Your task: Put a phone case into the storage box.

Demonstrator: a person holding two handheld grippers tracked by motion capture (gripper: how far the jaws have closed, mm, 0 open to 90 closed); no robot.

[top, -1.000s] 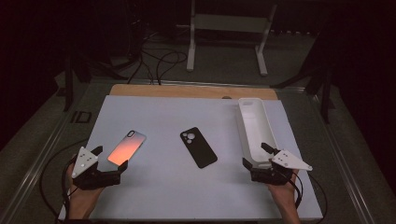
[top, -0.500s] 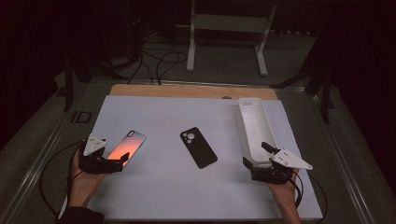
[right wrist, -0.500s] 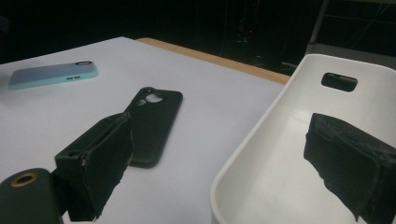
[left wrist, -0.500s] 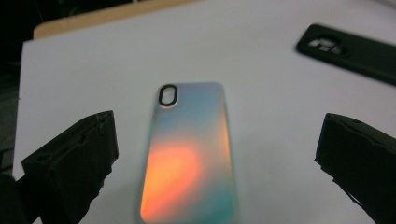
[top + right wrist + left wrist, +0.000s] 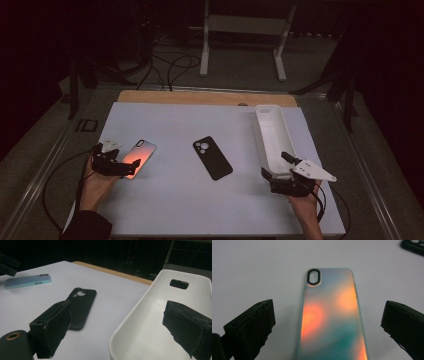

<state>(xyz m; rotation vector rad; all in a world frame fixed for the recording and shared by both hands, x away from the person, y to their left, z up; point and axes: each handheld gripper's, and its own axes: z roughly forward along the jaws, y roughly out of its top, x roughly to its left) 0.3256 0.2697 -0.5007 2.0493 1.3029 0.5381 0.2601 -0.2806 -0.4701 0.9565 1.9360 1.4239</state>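
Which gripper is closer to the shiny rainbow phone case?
The left. The left gripper is at the rainbow phone case's near end, jaws open either side of it. The right gripper is far across the table at the white bin.

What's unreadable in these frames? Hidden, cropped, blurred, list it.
- Iridescent phone case: near end cut off by the bottom edge of the left gripper view; in the high view the left gripper covers that end.
- White bin: right wall and near end run out of frame in the right gripper view, behind the right gripper.
- Black phone case: surface detail too dark and small in the high view.
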